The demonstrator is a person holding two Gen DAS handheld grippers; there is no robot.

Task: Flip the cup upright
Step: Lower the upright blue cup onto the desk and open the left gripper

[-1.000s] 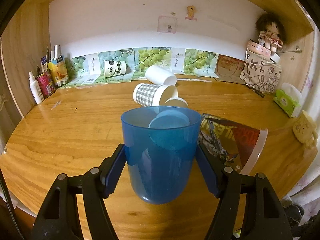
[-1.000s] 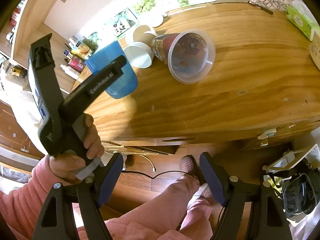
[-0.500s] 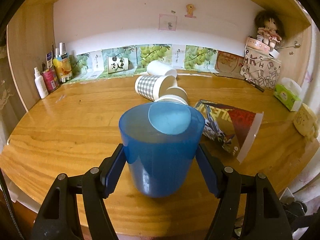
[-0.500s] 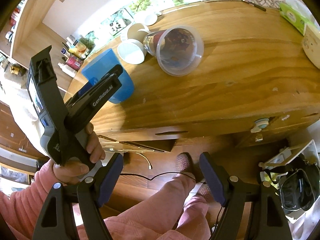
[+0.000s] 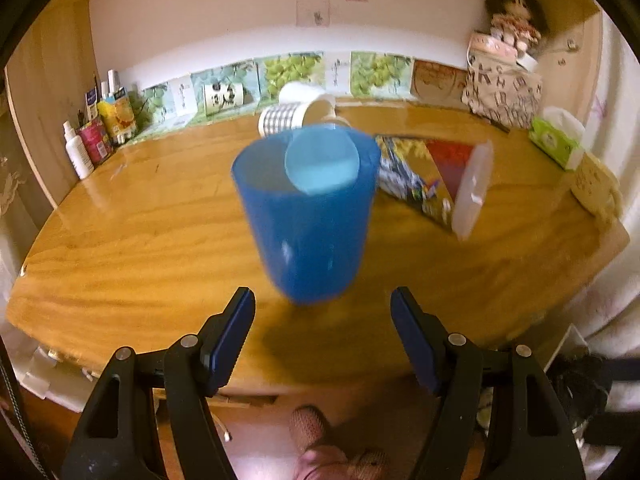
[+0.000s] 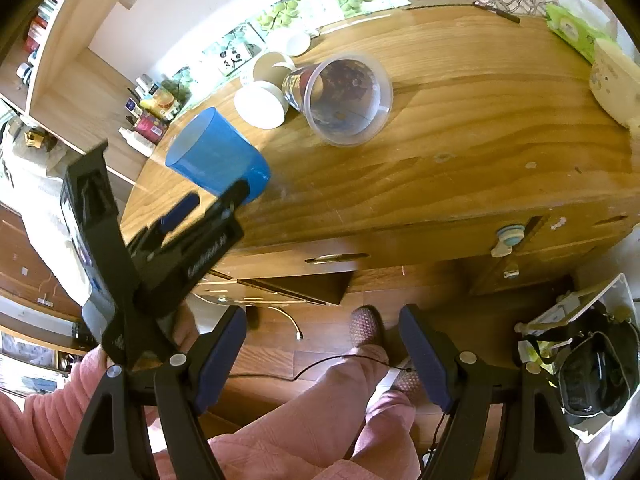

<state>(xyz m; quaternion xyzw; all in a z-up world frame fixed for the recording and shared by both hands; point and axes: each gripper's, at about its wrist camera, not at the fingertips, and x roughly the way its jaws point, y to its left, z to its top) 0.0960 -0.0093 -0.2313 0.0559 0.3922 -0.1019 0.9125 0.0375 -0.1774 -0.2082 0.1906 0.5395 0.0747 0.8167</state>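
Setting: wooden desk [image 5: 140, 248] in a walled alcove, fruit pictures propped along the back, bottles at the far left corner, a tissue pack [image 5: 554, 142] at the right.

Task's thing: our blue cup [image 5: 308, 216] stands mouth-up on the desk near the front edge, just ahead of our left gripper [image 5: 322, 336]; in the right wrist view it [image 6: 216, 160] appears free of the tool's tips.

Other cups: a clear printed cup [image 6: 340, 96] lies on its side behind and to the right, with a checked paper cup [image 5: 280, 120] and white cups [image 6: 262, 104] also toppled near it.

Left gripper: jaws spread wide, holding nothing; the cup sits beyond the tips, apart from both pads.

Right gripper: our right gripper [image 6: 322, 360] hangs below desk level in front of the drawers, jaws apart and empty, pointing toward the floor and our legs.

Step in hand: we judge the blue cup's flip finished and released.

Next move: we would draw the left tool clear without nudging the cup, then perhaps approach a fallen cup from its side.
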